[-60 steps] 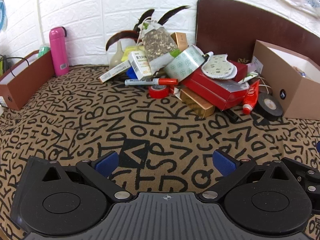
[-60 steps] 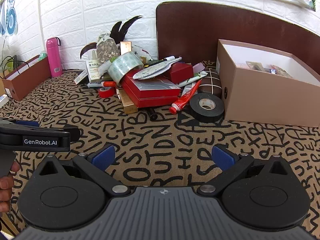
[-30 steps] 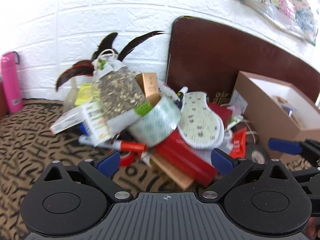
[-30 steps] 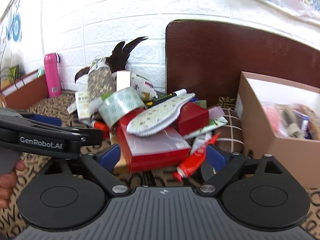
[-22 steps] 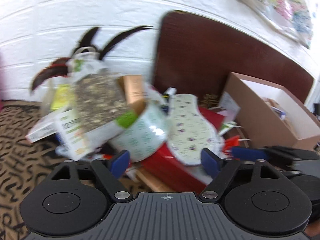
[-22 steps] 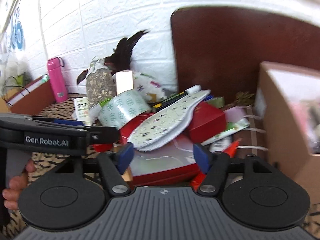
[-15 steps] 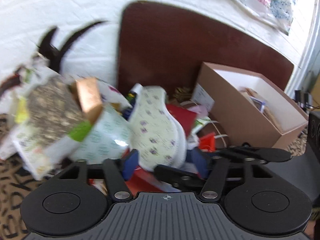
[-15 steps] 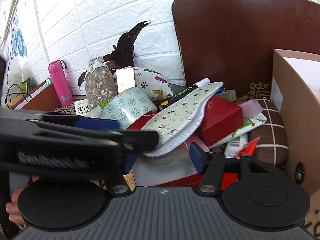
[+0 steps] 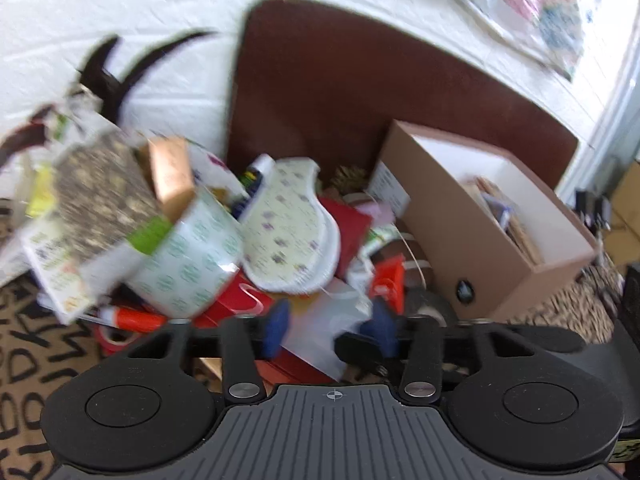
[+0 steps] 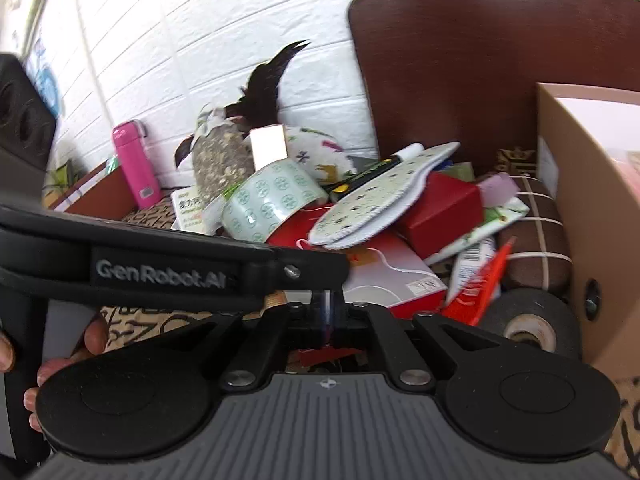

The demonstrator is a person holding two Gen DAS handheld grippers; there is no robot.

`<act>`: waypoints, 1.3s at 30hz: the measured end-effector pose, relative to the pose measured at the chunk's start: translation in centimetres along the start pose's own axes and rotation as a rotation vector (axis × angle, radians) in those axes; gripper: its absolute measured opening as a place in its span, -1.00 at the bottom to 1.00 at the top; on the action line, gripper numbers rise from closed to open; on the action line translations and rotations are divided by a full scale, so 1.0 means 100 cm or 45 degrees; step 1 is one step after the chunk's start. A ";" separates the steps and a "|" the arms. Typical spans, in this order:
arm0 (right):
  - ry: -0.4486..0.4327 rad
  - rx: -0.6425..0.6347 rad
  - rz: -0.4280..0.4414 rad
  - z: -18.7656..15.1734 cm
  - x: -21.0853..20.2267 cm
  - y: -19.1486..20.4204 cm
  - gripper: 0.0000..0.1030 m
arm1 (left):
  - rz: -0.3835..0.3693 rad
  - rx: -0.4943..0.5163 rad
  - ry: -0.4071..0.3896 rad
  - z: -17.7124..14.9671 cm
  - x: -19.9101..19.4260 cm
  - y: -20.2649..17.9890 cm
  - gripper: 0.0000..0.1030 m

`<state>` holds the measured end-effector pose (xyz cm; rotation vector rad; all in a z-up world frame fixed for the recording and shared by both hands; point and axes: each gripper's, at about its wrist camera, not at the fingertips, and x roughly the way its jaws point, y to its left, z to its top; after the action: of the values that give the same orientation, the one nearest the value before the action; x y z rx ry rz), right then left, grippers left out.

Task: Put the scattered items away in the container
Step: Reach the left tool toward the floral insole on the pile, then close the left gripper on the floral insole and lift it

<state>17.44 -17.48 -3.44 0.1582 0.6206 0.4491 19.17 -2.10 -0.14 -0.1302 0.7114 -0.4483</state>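
A pile of items lies against the wall: a patterned insole (image 9: pixel 290 236) (image 10: pixel 380 196), a green-patterned tape roll (image 9: pixel 188 264) (image 10: pixel 272 200), a flat red box with a clear lid (image 9: pixel 320 320) (image 10: pixel 384 276), a small red box (image 10: pixel 440 208), a red tube (image 10: pixel 480 288) and a black tape roll (image 10: pixel 528 324). The brown cardboard box (image 9: pixel 472 236) (image 10: pixel 592 200) stands to the right. My left gripper (image 9: pixel 328 326) is partly closed around the near edge of the flat red box. My right gripper (image 10: pixel 328 312) has its pads together at that box's front edge.
A seed pouch (image 9: pixel 100 196), dark feathers (image 10: pixel 268 80) and a medicine carton (image 10: pixel 188 208) sit at the pile's left. A pink bottle (image 10: pixel 132 160) and a brown tray (image 10: pixel 100 192) stand far left. A dark wooden board (image 9: pixel 360 100) leans on the wall. A brown checked cushion (image 10: pixel 536 232) lies beside the cardboard box.
Both grippers moved forward from the open tablecloth up to the pile. The left jaws narrowed. The right jaws closed fully. The left gripper now crosses the right wrist view.
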 end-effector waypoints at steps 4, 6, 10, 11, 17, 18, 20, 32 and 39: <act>-0.078 -0.014 -0.056 0.008 -0.015 -0.002 0.22 | 0.027 -0.044 -0.063 0.013 -0.005 0.007 0.54; -0.087 -0.016 -0.059 0.013 -0.014 -0.004 0.22 | 0.048 -0.040 -0.051 0.015 0.002 0.011 0.52; -0.062 0.065 -0.008 0.018 0.005 -0.012 0.18 | 0.028 -0.076 -0.011 0.012 0.022 0.023 0.37; -0.049 0.079 -0.004 0.018 0.012 -0.014 0.17 | 0.008 -0.092 -0.007 0.012 0.024 0.027 0.28; -0.054 0.207 0.059 0.017 0.042 -0.030 0.13 | -0.107 -0.189 0.016 0.022 0.048 0.045 0.18; -0.059 0.214 0.064 0.018 0.046 -0.033 0.13 | -0.112 -0.182 0.011 0.025 0.052 0.045 0.17; -0.071 0.217 0.069 0.021 0.056 -0.036 0.01 | -0.080 -0.136 0.006 0.028 0.059 0.039 0.10; -0.092 0.197 0.175 0.001 0.011 -0.025 -0.67 | -0.150 -0.136 0.029 -0.009 0.010 0.009 -0.40; -0.058 0.232 0.179 -0.044 -0.044 -0.016 -0.70 | -0.121 -0.185 0.073 -0.057 -0.021 -0.016 0.41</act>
<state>12.26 -20.82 -5.13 0.3861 0.6077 0.5227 13.44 -2.46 -2.75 -0.2894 0.7968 -0.4930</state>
